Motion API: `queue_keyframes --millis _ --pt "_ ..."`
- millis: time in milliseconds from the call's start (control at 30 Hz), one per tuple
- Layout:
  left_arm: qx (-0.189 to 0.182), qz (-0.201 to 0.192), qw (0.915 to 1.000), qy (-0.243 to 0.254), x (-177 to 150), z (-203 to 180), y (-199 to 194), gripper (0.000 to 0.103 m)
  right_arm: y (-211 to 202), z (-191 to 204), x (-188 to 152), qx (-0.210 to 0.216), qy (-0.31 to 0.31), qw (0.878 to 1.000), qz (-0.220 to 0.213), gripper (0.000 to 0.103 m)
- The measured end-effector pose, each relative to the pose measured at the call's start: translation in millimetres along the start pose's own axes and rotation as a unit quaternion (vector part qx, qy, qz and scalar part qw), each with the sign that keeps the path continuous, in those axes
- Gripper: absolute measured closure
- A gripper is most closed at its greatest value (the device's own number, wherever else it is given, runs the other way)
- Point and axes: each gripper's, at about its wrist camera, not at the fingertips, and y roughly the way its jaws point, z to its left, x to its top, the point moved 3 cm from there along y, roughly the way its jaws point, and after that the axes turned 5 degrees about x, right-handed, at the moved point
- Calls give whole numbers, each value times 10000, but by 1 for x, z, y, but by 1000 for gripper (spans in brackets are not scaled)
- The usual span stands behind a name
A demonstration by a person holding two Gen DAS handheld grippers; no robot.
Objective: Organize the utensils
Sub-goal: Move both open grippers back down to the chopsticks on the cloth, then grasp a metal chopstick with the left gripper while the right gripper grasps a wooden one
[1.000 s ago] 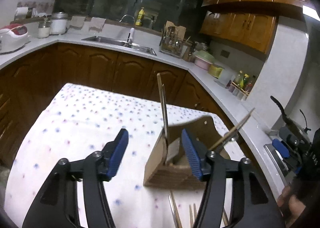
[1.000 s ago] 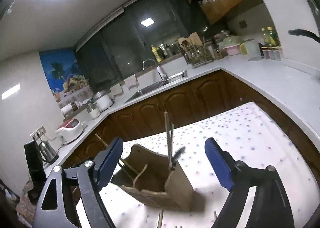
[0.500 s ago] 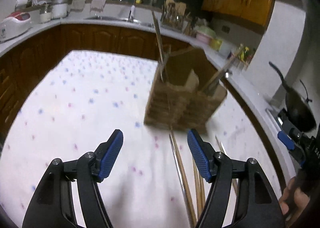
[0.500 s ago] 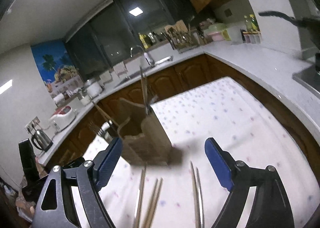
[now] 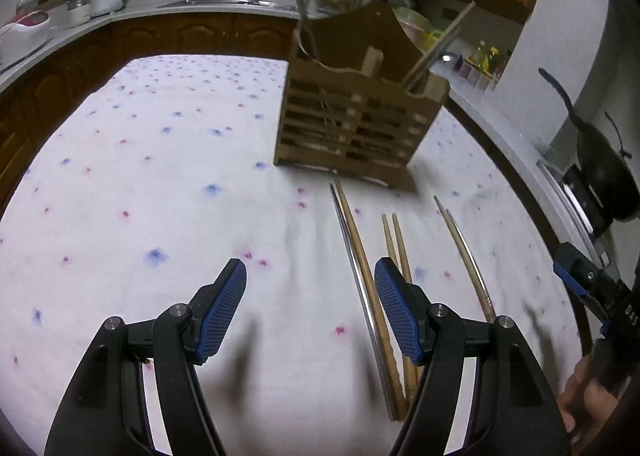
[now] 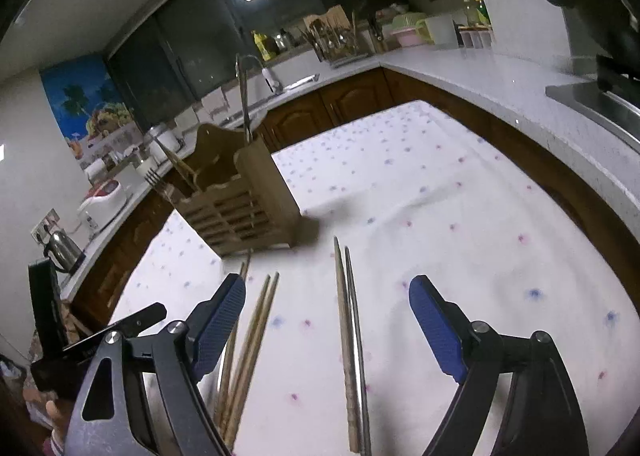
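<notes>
A slatted wooden utensil holder (image 5: 360, 115) (image 6: 244, 203) stands on the spotted white tablecloth (image 5: 140, 175). Tall metal sticks (image 5: 298, 15), leaning wooden chopsticks (image 5: 440, 43) and a fork (image 6: 154, 177) stand in it. Three pairs of chopsticks lie in front of it: a metal-and-wood pair (image 5: 356, 256) (image 6: 348, 316), a wooden pair (image 5: 396, 244) (image 6: 256, 320) and a pale pair (image 5: 464, 248). My left gripper (image 5: 310, 276) hangs open over the cloth just left of the metal-and-wood pair. My right gripper (image 6: 328, 288) is open wide above that same pair. Neither holds anything.
Wooden cabinets and a white worktop (image 6: 500, 75) wrap around the table. A sink (image 5: 224, 3), a rice cooker (image 5: 28, 21), a kettle (image 6: 60, 248) and a dark wok (image 5: 604, 179) stand on it. A hand (image 5: 580, 396) shows at the right edge of the left wrist view.
Both grippers have come down and tilted toward the table. The holder has slid up in both views and the lying chopsticks have come into view. The left jaws stand slightly wider.
</notes>
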Motion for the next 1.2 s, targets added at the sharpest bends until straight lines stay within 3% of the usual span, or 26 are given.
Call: queue_keyframes --millis 100,200,400,467,633,733,767,867,1000,1100,1200 --pt "54 114 9998 166 -5 -10 8 35 5 0 -5 -64 -46 9999 84 21" --pt "121 222 9990 365 -8 -20 20 39 12 1 -11 -116 -125 9996 235 33" --pt "53 609 9966 548 -13 -32 45 59 33 2 -22 -235 -320 9970 666 61" --pt "25 753 9952 632 -17 -38 53 71 42 3 -29 -287 -419 9952 834 68" --pt "55 670 9946 792 -18 -39 52 71 63 2 -43 -383 -607 9892 1281 89" --pt "106 692 9940 835 -18 -34 51 71 67 1 -48 -438 -704 9872 1361 91" --pt "190 727 9935 853 -20 -31 51 79 66 0 -49 -449 -726 9869 1368 92" --pt "305 663 9906 1153 -27 -28 46 82 60 -1 -52 -396 -728 9865 1412 95" --pt "29 780 9913 1060 -35 -16 36 83 45 1 -62 -314 -781 9853 1485 95" --pt "-304 939 9925 716 -28 -13 37 83 35 2 -68 -259 -756 9851 1526 95" --pt "-493 855 9932 610 -13 -26 39 83 36 2 -66 -289 -679 9858 1511 95"
